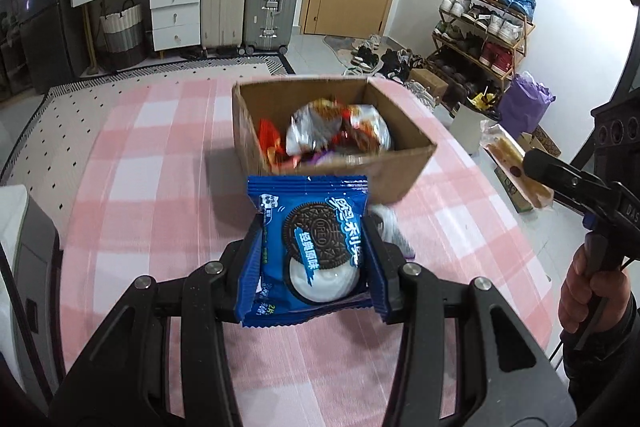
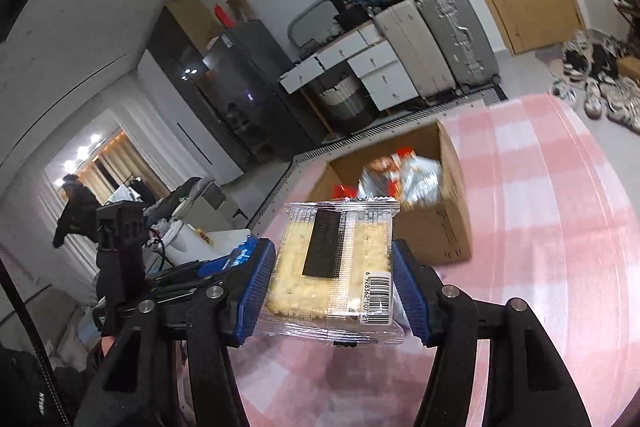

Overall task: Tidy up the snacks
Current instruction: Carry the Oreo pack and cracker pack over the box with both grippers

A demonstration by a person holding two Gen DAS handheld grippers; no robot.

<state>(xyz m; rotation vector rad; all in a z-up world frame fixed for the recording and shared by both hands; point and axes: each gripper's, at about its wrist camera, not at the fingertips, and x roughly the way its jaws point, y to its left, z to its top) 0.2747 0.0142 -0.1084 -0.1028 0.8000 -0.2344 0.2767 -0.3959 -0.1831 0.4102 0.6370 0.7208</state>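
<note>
My left gripper (image 1: 314,251) is shut on a blue Oreo packet (image 1: 316,247) and holds it above the pink checked tablecloth (image 1: 152,211), just short of an open cardboard box (image 1: 400,167) with several snack bags (image 1: 340,131) inside. My right gripper (image 2: 332,263) is shut on a clear-wrapped cracker pack (image 2: 336,259) and holds it above the cloth, in front of the same box (image 2: 452,211). In the left wrist view the right gripper (image 1: 532,163) shows at the right edge with the cracker pack (image 1: 512,159).
A small white-and-purple packet (image 1: 394,235) lies on the cloth by the box's near corner. Suitcases (image 1: 256,3), white drawers (image 1: 172,11) and a shoe rack (image 1: 488,23) stand beyond the table. The left gripper shows at the left of the right wrist view (image 2: 188,267).
</note>
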